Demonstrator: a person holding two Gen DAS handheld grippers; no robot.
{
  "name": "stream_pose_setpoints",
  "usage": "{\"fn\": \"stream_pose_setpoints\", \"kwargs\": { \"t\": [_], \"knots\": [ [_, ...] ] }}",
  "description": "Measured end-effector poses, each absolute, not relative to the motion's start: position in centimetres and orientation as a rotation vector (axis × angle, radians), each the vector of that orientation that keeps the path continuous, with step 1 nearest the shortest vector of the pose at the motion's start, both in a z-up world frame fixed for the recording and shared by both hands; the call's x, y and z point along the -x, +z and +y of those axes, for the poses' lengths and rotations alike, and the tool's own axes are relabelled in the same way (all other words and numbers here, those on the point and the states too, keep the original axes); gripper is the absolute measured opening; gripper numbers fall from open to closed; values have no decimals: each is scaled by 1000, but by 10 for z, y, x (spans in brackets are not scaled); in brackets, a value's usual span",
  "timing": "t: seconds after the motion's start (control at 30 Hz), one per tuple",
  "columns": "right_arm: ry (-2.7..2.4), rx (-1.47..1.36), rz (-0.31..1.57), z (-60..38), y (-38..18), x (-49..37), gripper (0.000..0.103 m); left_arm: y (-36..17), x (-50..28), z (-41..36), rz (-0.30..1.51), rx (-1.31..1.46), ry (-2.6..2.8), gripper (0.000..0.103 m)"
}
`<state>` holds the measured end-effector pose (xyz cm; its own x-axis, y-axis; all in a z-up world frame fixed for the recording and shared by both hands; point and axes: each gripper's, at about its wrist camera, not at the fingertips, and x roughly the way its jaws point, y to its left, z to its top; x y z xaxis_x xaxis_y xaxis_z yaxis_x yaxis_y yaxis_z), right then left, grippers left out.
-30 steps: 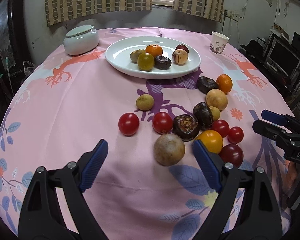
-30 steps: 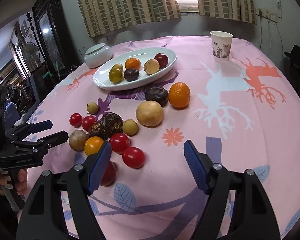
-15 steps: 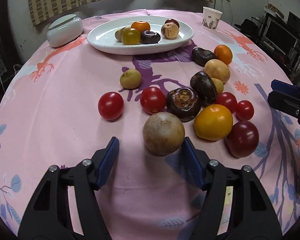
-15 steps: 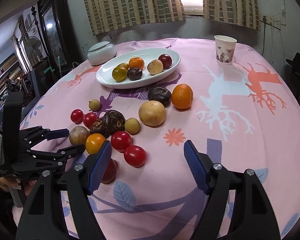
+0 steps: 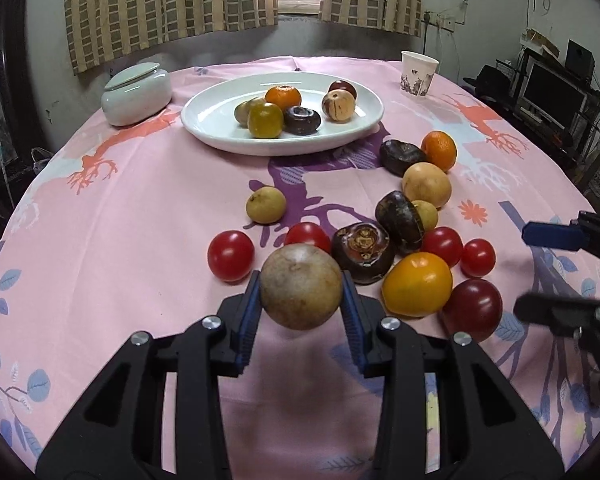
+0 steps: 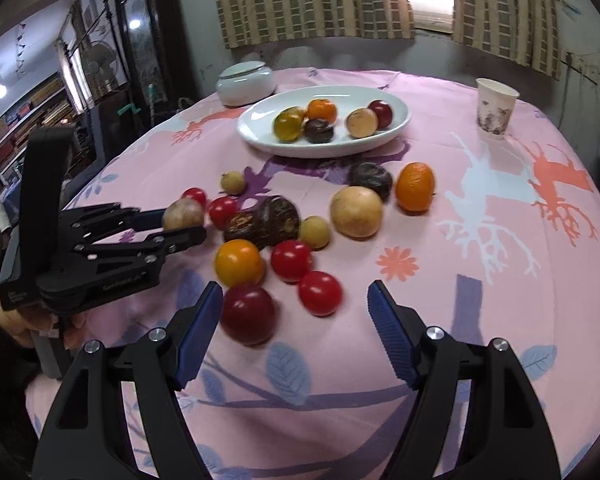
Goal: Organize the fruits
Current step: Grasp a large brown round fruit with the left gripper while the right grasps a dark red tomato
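Both views show the left gripper [image 5: 301, 300] clamping the brown fruit [image 5: 301, 287]; only the right wrist view shows the right gripper [image 6: 294, 332] gaping.

The left gripper [image 5: 301, 312] moved forward over the desk, and its jaws, wide apart a second ago, closed onto the brown round fruit [image 5: 301, 286]. The right gripper [image 6: 295, 334] shifted closer to the dark red tomato [image 6: 247, 313].

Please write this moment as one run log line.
left gripper: shut on brown round fruit | right gripper: open, empty | white plate: six fruits
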<state>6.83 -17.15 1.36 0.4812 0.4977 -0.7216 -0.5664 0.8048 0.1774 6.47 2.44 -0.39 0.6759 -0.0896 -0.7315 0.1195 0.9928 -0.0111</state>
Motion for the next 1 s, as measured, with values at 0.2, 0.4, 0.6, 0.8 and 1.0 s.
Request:
{"fn": "stream_pose_setpoints", "kwargs": {
  "t": [0.2, 0.4, 0.6, 0.8, 1.0],
  "knots": [
    [680, 246, 863, -138, -1, -49, 75, -1, -65, 31, 826, 4, -130, 39],
    [680, 264, 882, -128, -14, -50, 69, -4, -65, 31, 849, 23, -152, 39],
    [650, 229, 902, -127, -20, -60, 39, -5, -65, 30, 855, 23, -156, 39],
    [649, 192, 898, -135, -16, -62, 39, -5, -64, 28, 851, 15, -155, 39],
    [650, 166, 849, -142, -3, -60, 39, -1, -63, 27, 846, 10, -149, 39]
  ]
}}
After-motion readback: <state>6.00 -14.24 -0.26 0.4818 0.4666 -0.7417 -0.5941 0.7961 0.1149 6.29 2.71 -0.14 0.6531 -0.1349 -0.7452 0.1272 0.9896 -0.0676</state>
